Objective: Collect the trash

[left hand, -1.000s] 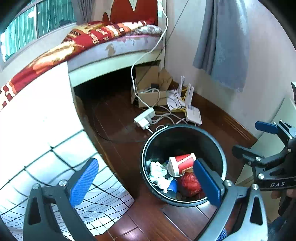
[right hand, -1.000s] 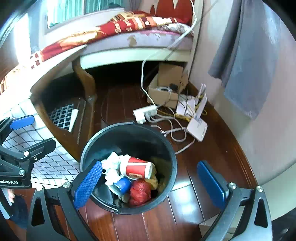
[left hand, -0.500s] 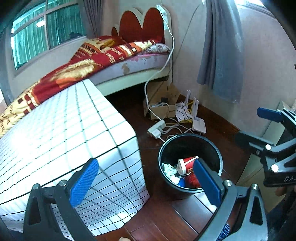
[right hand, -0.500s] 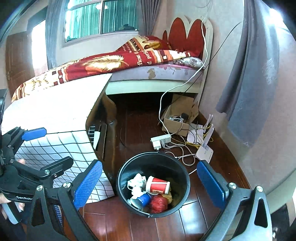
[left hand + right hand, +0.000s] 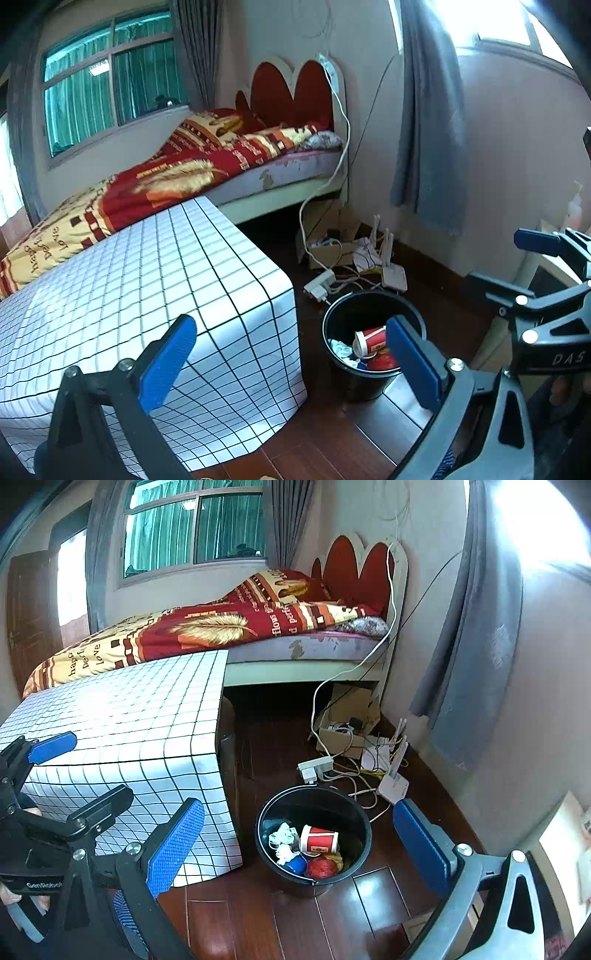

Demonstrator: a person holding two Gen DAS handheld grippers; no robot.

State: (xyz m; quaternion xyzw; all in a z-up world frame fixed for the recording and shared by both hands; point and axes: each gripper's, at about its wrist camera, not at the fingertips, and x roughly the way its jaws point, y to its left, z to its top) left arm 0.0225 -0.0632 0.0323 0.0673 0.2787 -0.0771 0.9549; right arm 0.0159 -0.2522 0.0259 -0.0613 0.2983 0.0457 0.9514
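A black round bin (image 5: pixel 345 812) stands on the wooden floor beside the table; it also shows in the left wrist view (image 5: pixel 332 325). Inside lie a red and white paper cup (image 5: pixel 319 840), crumpled white paper (image 5: pixel 282 840), a red ball of trash (image 5: pixel 321 866) and a blue item (image 5: pixel 297 864). The cup shows in the left wrist view too (image 5: pixel 371 339). My left gripper (image 5: pixel 291 363) is open and empty, high above the table corner and bin. My right gripper (image 5: pixel 299 843) is open and empty, high above the bin.
A table with a white grid cloth (image 5: pixel 129 280) stands left of the bin. Behind are a bed with a red and gold blanket (image 5: pixel 207 631), a cardboard box (image 5: pixel 349 720), a power strip (image 5: pixel 316 766), a white router (image 5: pixel 393 782) and tangled cables. Grey curtain (image 5: pixel 469 664) hangs at right.
Both grippers have risen and pulled back from the bin, so it looks smaller and the table top and bed have come into view. Both stayed open and empty.
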